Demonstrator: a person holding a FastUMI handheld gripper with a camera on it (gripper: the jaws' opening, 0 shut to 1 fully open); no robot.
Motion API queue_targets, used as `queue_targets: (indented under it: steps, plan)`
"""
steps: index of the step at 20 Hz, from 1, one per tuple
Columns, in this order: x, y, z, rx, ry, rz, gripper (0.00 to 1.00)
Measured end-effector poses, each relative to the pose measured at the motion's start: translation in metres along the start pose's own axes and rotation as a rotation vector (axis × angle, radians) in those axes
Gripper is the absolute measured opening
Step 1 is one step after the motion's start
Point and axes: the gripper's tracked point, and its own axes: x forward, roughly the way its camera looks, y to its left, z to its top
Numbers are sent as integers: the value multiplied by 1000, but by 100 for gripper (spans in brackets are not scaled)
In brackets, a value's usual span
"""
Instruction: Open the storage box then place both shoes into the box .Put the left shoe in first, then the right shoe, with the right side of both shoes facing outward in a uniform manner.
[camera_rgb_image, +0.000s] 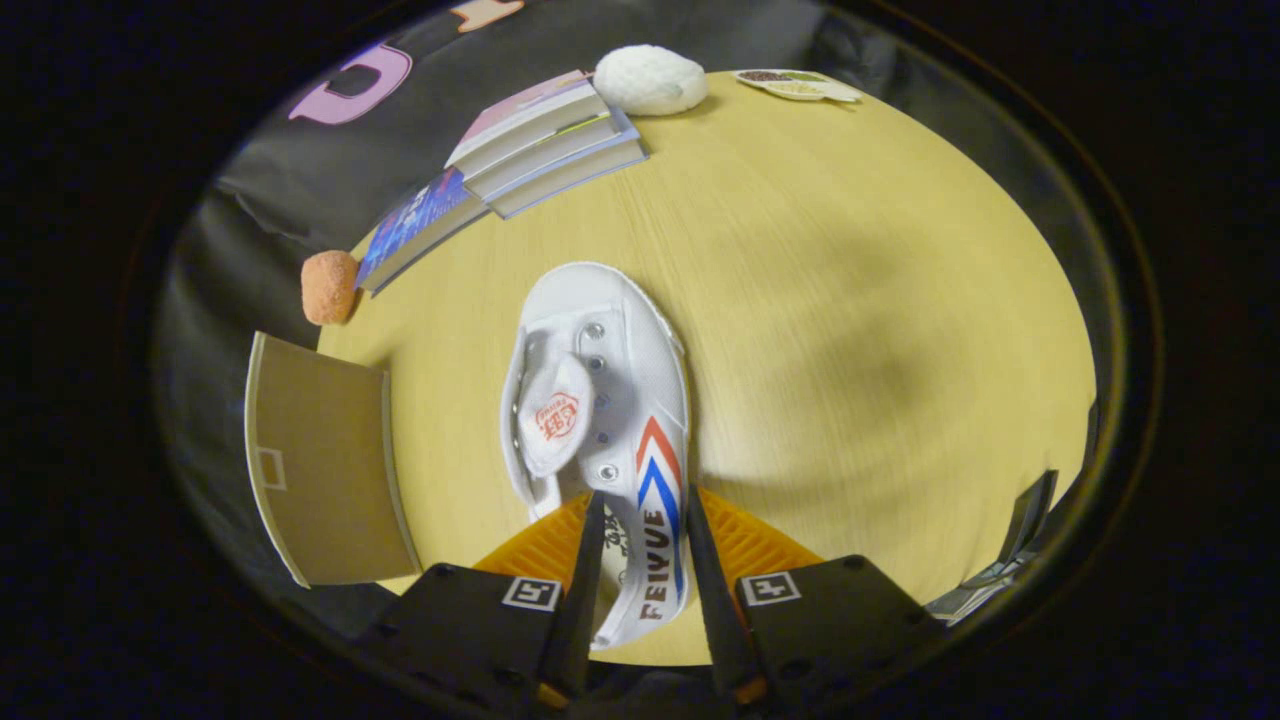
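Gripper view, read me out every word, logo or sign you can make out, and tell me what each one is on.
"FEIYUE": on the side of the white shoe, whose heel is held between the fingers of the tool.
Red logo on the shoe's tongue: too small to read.
Cover of the blue book: print too blurred to read.
Square black-and-white markers on the tool: patterns, not words.

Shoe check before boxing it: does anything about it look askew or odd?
The shoe has no laces; its tongue flops out to one side. Its heel sits between the fingers, which look closed on it. Nothing is spilled or damaged.
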Motion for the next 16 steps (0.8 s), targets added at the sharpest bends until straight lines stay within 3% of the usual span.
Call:
queue_targets:
  steps: [3, 5, 16]
  plan:
    - [-5, -6, 2, 43, -3, -11, 21]
    - [-5, 0, -1, 98, 6, 17, 4]
    - [-36, 53, -2, 368, -12, 256, 3]
